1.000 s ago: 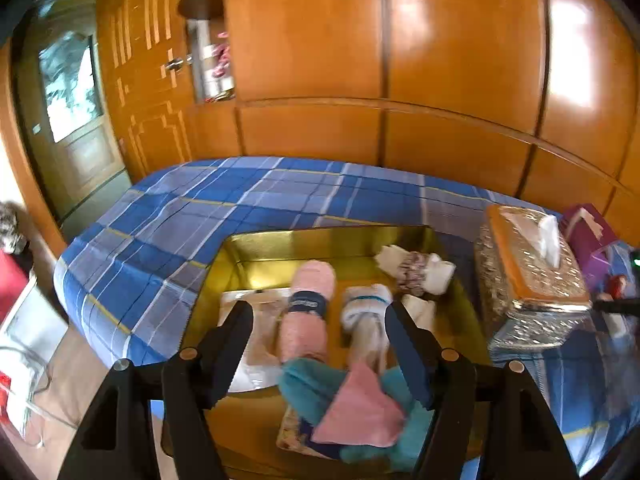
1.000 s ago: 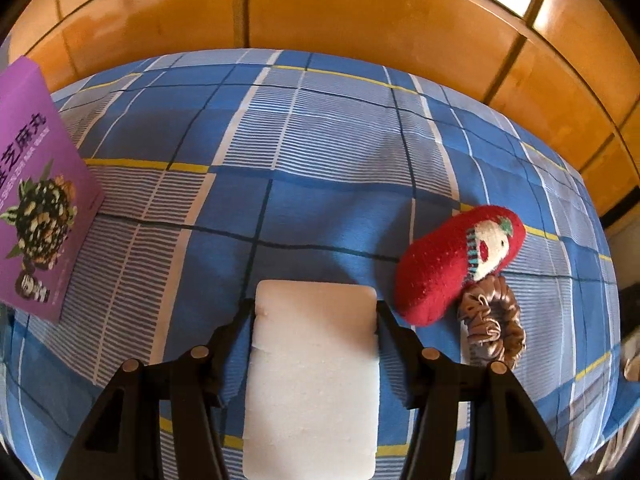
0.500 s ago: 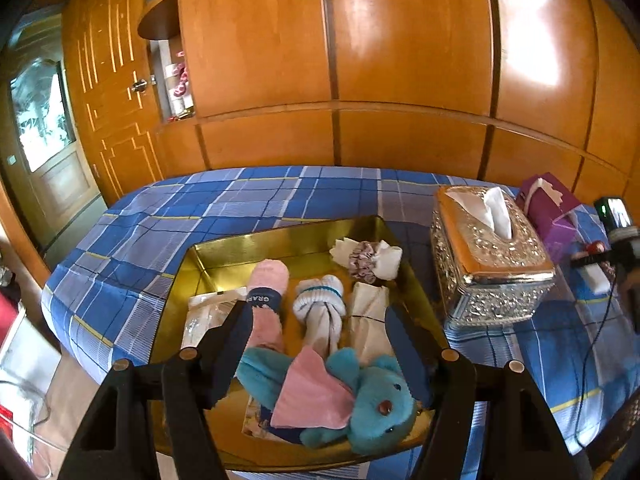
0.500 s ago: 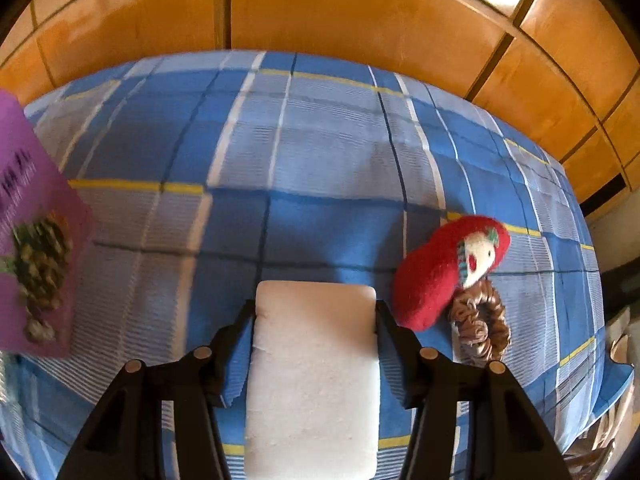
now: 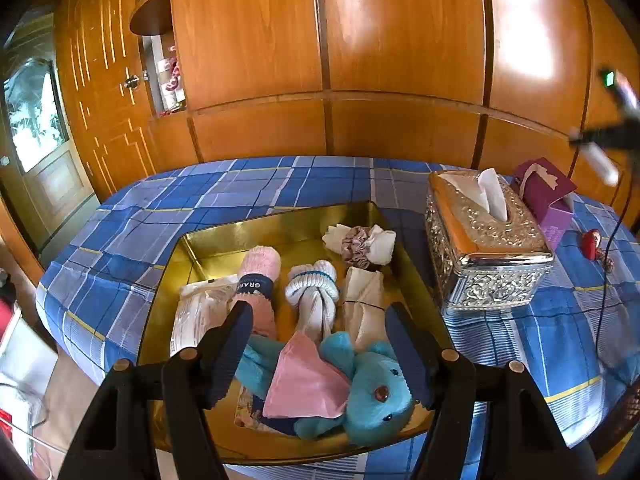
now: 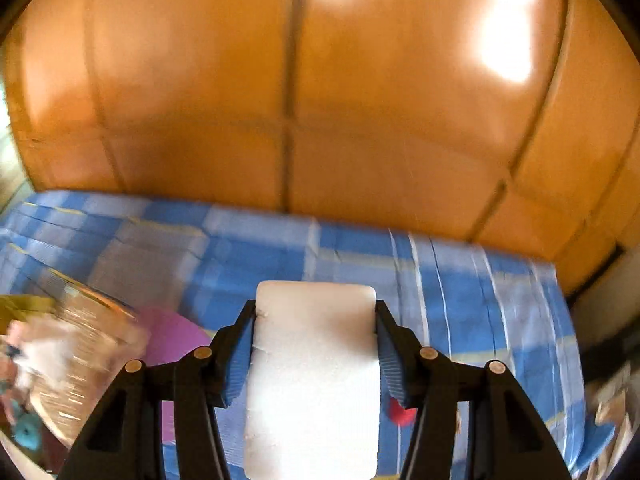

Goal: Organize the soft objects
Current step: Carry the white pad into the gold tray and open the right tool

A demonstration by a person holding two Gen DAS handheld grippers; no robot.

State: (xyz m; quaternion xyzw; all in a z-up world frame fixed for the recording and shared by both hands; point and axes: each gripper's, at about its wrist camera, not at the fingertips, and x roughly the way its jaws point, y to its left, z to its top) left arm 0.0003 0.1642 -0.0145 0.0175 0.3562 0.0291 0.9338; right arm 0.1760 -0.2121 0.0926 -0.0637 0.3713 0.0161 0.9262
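Right gripper (image 6: 316, 354) jaws pinching white foam block (image 6: 314, 380) — carrying it trayward; left gripper (image 5: 318, 356) jaws hanging spread over gold tray (image 5: 280, 228), lower centre — waiting.

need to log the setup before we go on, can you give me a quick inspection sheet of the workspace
surface: blue plaid cloth, flat
job's things: gold tray holds rolled socks, teal plush; red plush on the cloth
clutter: silver tissue box, purple box
grippers: left gripper open above the tray; right gripper shut on white sponge
cables: black cable over the cloth
surroundings: wooden wall panels, door
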